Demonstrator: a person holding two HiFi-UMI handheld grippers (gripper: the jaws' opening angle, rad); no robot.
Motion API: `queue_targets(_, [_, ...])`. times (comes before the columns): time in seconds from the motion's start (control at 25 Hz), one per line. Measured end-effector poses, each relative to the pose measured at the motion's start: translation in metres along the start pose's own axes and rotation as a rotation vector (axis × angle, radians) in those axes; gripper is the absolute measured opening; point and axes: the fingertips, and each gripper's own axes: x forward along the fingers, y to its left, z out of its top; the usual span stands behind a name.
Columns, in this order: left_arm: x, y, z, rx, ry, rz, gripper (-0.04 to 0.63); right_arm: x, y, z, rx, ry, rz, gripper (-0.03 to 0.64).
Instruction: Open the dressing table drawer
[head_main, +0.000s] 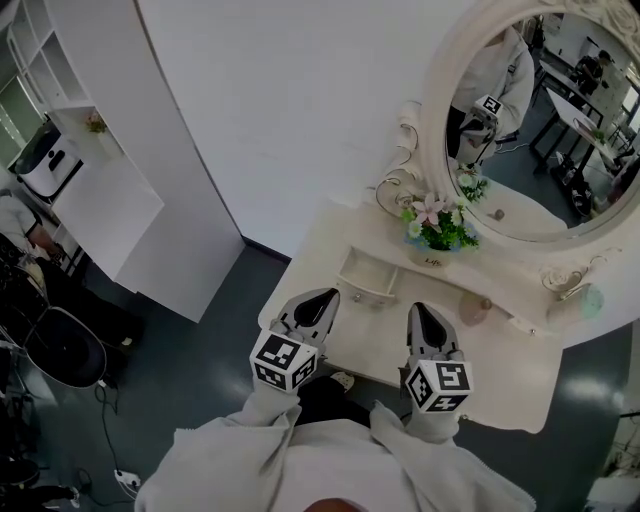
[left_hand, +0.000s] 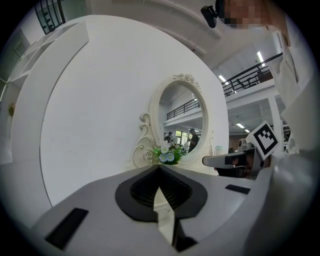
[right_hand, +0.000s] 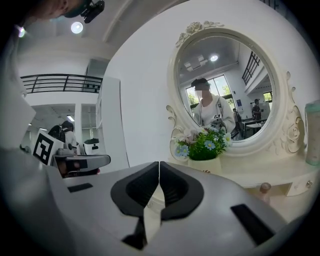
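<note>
Ahead of both grippers: dressing table (head_main: 500, 372) with oval mirror (head_main: 540, 130), seen steeply from above.
Drawer: small drawer (head_main: 367, 276) on the left part of the table top, below and left of the flower pot (head_main: 432, 258); appears drawn out toward the person, with its hollow showing.
Long axis: front panel parallel to the table's near edge; slides toward the person.
Bearing from the fingers: just beyond the fingertips, between the two grippers, apart from both.
Nearer hand: left gripper (head_main: 330, 293), its tips just beside the drawer's front left corner; right gripper (head_main: 418, 309) farther off, to the drawer's right.
Left gripper (left_hand: 159, 172): pads closed together, nothing between them.
Right gripper (right_hand: 159, 170): pads likewise pressed together, nothing clamped.
Containers: drawer hollow looks bare, though too small in the head view for certainty; flower pot holds a bunch of flowers (head_main: 437, 222), green with pink, white and blue blooms.
Task state, as a judgement: drawer already lies as the task sentence wants; unknowable from one moment who or what drew it out.
</note>
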Motion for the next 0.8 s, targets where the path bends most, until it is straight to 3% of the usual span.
queue_targets(0.8, [0.006,-0.019,-0.018,-0.010,0.049,-0.040,0.015,-0.010,0.000,-0.010,0.036,0.020,0.012,0.034])
